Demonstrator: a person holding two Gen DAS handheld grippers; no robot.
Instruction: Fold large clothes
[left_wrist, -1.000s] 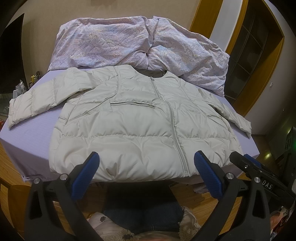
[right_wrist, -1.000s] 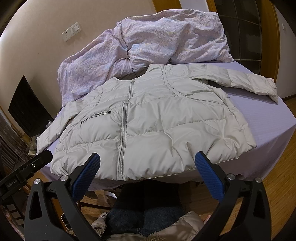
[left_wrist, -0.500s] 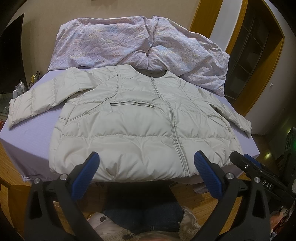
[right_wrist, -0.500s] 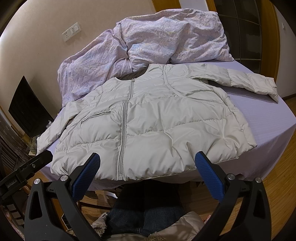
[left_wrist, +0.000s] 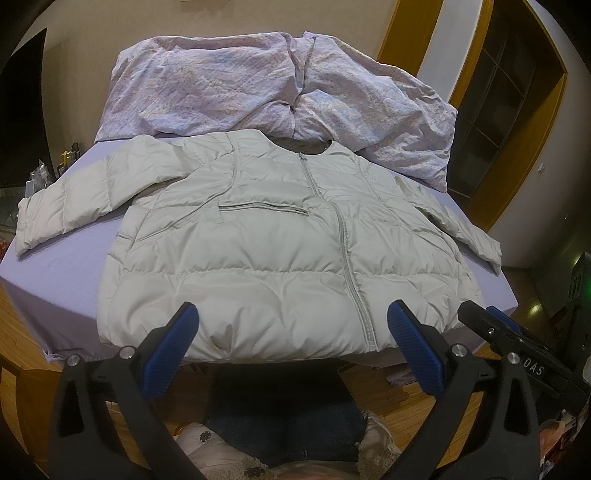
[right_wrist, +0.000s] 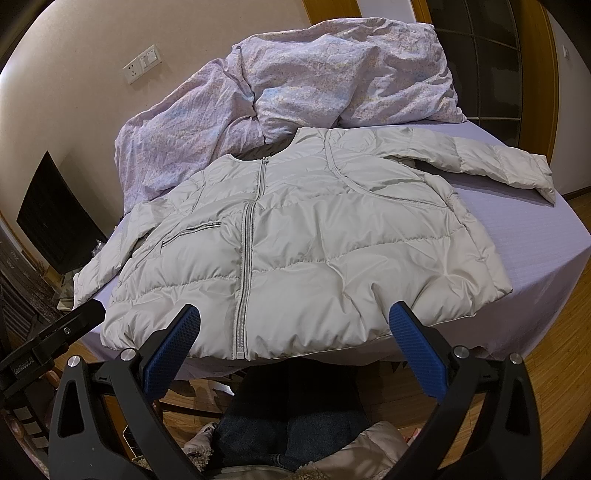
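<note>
A pale grey-white puffer jacket (left_wrist: 280, 240) lies spread flat, front up, on a bed covered by a lilac sheet (left_wrist: 62, 273). Its zip (left_wrist: 347, 266) is closed from the collarless neck down to the hem, with a slight kink near chest height. A zipped chest pocket (left_wrist: 262, 208) sits on one front panel, and the quilted fabric is puffy with soft creases near the hem. Both sleeves are spread outward: 1 sleeve (left_wrist: 70, 199) reaches toward the bed's left edge in the left wrist view, and the other sleeve (right_wrist: 495, 162) angles away toward the far right in the right wrist view, its cuff resting on bare sheet.

The hem runs along the near edge of the bed and slightly overhangs it. A rumpled floral duvet (left_wrist: 266, 88) is heaped against the wall behind the collar, touching or nearly touching the neckline. Bare sheet shows on both sides of the jacket body, wider on the right in the right wrist view (right_wrist: 546, 251).

The left claw (left_wrist: 291, 350) hangs just short of the hem with its blue pads wide apart, gripping nothing. The right claw (right_wrist: 295, 350) is likewise spread apart and holds nothing, just before the hem near the zip's lower end. Wooden floor (right_wrist: 554, 369) lies beside the bed.
</note>
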